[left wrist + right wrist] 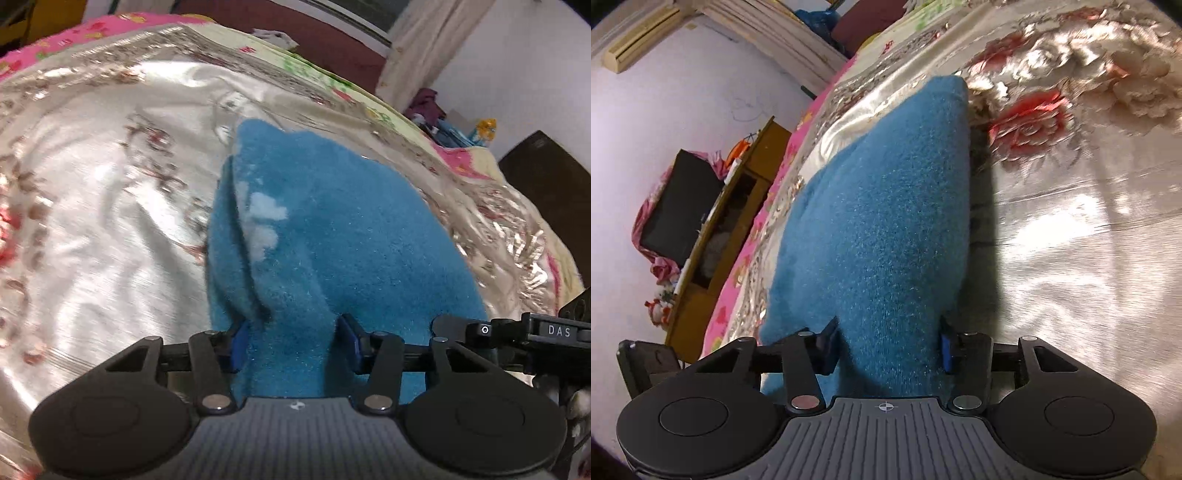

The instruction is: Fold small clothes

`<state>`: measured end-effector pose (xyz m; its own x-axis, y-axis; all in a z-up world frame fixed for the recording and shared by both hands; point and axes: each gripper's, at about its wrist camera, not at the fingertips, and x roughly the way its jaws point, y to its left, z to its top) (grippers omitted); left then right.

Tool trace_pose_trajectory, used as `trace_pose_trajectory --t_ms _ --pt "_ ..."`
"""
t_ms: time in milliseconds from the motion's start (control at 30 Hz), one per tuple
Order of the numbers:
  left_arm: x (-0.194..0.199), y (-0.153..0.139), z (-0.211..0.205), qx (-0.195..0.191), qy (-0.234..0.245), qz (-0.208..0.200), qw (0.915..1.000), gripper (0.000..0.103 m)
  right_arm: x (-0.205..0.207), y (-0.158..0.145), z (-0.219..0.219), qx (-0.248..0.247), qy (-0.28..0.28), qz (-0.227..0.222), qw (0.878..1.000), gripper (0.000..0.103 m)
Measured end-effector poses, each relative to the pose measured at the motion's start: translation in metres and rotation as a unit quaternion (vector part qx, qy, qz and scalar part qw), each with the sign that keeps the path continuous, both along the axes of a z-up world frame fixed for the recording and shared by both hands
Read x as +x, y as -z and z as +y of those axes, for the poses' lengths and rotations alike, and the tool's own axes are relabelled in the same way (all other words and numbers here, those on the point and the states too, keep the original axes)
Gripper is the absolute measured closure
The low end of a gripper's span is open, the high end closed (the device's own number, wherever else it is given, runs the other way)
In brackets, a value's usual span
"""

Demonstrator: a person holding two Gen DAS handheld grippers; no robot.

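A fuzzy blue garment (332, 236) with white patches lies on a shiny floral bedspread (103, 229). My left gripper (293, 341) is shut on its near edge, with blue cloth bunched between the blue pads. In the right wrist view the same blue garment (886, 206) stretches away from me, lifted off the bedspread (1071, 229). My right gripper (888, 347) is shut on its near end, with cloth filling the gap between the fingers. The right gripper's body (535, 332) shows at the right edge of the left wrist view.
Pink floral bedding (96, 29) lies beyond the bedspread. A wooden cabinet (731, 221) with a black box (679, 206) stands beside the bed. A curtain (417, 44) and clutter are at the far side.
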<state>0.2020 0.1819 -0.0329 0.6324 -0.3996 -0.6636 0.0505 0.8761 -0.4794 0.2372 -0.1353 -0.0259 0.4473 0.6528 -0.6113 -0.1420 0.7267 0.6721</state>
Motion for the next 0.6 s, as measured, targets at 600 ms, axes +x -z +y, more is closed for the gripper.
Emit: trace_pose_trajectory --t_ms 600 --pt "-0.014 -0.043 -0.048 0.094 0.045 -0.05 0.9933 0.051 -0.047 -0.057 -0.065 -0.115 0.043 -0.094 0.988 0.051"
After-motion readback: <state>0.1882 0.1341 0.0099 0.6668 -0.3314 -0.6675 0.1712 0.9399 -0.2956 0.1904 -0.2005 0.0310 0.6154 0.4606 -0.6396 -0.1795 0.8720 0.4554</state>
